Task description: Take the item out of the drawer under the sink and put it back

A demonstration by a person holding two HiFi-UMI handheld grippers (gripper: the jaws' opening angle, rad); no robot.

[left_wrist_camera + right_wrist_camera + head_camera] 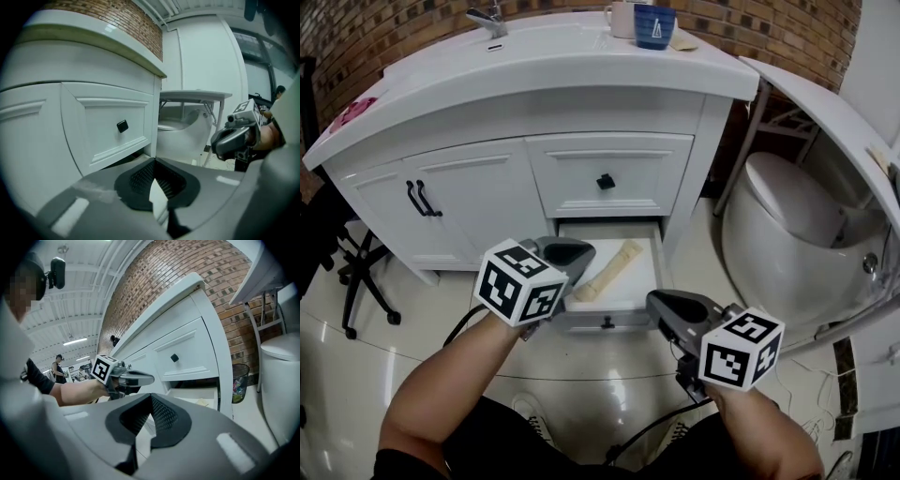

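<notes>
1. The left gripper (577,253) hangs over the open drawer (637,281) with its jaws pressed together and nothing between them. If it goes down like this, it will likely shove the item instead of taking it, so the jaws must spread first.
2. The item (607,272), a pale bone-shaped piece, lies slantwise on the drawer floor, touched by neither gripper. Its far end lies close to the back of the drawer, under the shut upper drawer (605,181). A reach from too far back could knock the gripper on that front, and a pinch at one knobby end may let the item swing or slip.
3. The right gripper (654,302) sits just beside the drawer's front right corner, its jaws also shut on nothing. A careless nudge from it could push the drawer in while the left one works.
4. Only the head view shows the item whole and the drawer's inside. The left gripper view looks past them to the upper drawer's knob, the toilet (180,131) and the right gripper.
5. The right gripper view shows the left gripper side-on, its empty jaws plainly together. It also shows a waste bin (240,380) by the brick wall, which the head view does not show.
</notes>
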